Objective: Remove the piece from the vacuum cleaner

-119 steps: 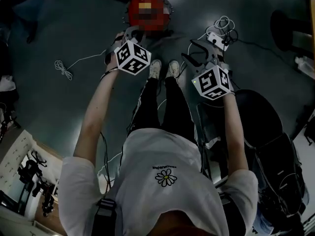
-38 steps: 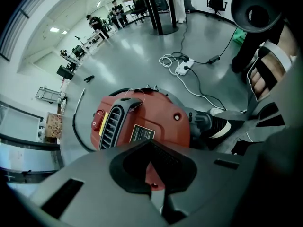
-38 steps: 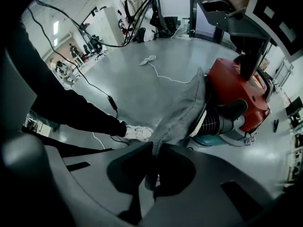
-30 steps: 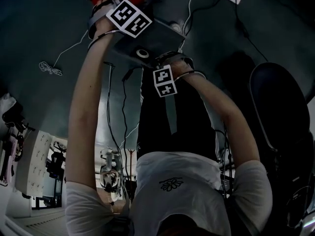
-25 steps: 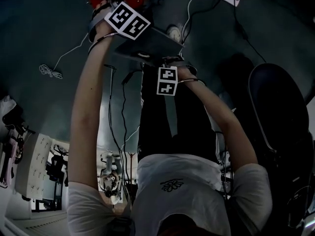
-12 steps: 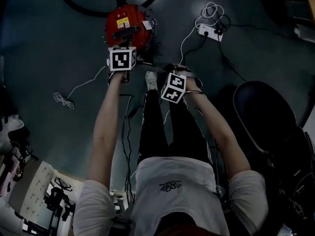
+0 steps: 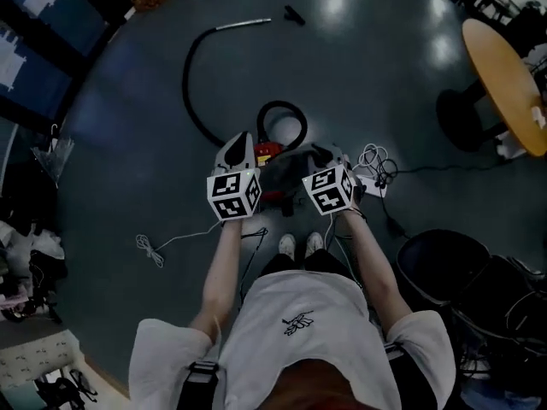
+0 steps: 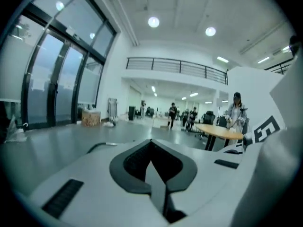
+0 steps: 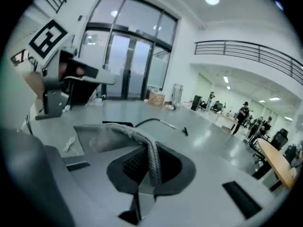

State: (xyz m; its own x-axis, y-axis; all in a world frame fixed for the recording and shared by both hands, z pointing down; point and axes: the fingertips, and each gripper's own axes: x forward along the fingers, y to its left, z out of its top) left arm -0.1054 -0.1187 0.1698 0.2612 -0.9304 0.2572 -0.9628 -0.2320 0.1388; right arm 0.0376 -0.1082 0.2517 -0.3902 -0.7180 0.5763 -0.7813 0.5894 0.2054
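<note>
The red vacuum cleaner stands on the floor by the person's feet, half hidden behind both raised grippers. Its black hose curls away to a metal wand. My right gripper is shut on a thin grey piece with a mesh-like edge, lifted clear of the vacuum. In the head view that piece shows as a dark shape between the grippers. My left gripper is level with the right one, shut, with nothing in it.
A white power strip with coiled cable lies right of the vacuum. A loose white cord lies on the floor at the left. A black chair and bags stand at the right, an orange round table beyond. People stand far off.
Both grippers have risen from down beside the vacuum and now stand side by side. The grey piece came up in the right one. The head view takes in far more floor.
</note>
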